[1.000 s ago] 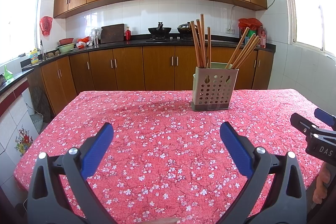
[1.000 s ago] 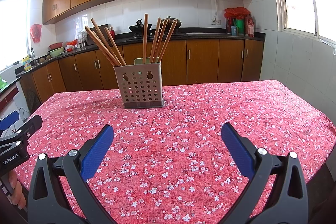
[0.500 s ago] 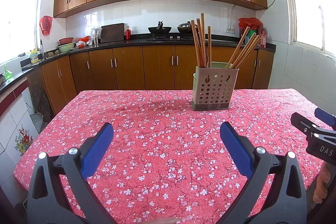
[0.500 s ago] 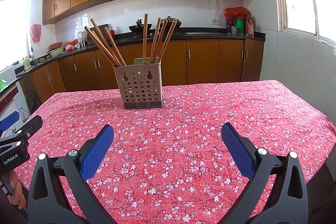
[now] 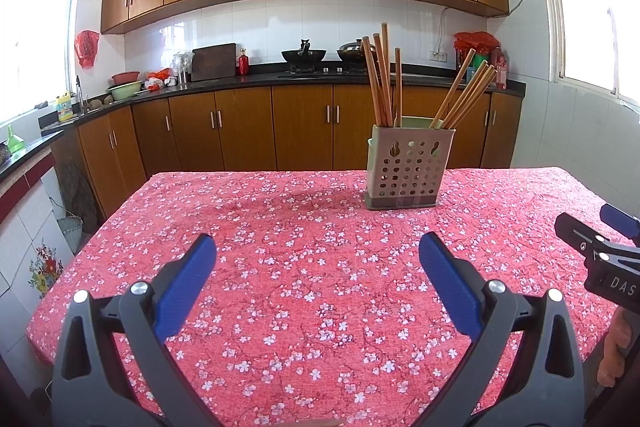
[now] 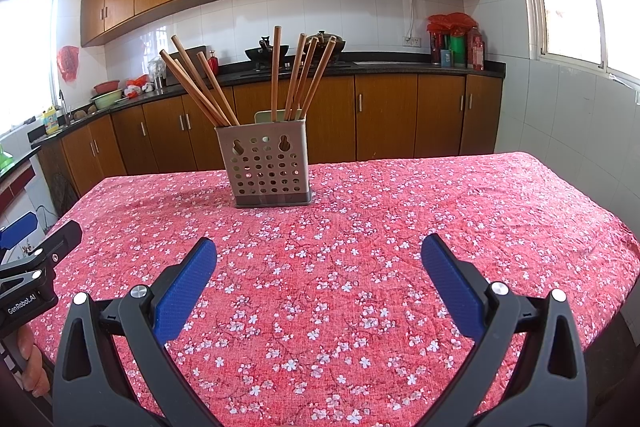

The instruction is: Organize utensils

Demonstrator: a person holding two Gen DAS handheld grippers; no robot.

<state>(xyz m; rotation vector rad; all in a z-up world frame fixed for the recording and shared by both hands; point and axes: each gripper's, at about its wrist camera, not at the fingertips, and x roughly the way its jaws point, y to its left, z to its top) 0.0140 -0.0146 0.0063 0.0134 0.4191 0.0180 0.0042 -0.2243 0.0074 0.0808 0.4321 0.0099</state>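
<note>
Looks like the job is pretty much wrapped up, or not started, hard to call from this alone. No loose utensils can be seen anywhere on the surface (image 5: 280, 267), which is covered by a red cloth printed with small white blossoms, a bit wrinkled.

Going left to right: the left hand-held gripper (image 5: 318, 261) is held low over the near side, spread wide with nothing between its blue textured pads. Past it, toward the far middle, the utensil holder (image 5: 406, 167) is parked upright: a boxy grey plastic caddy with round perforations and two keyhole slots, on a darker base. The wooden chopsticks (image 5: 382, 79) are stuck in it in two bunches, one leaning left, one leaning right, thin round sticks with a plain finish. A pale green piece is tucked behind them. The right hand-held gripper (image 6: 319, 263) is likewise held wide and empty, well short of the holder.
</note>
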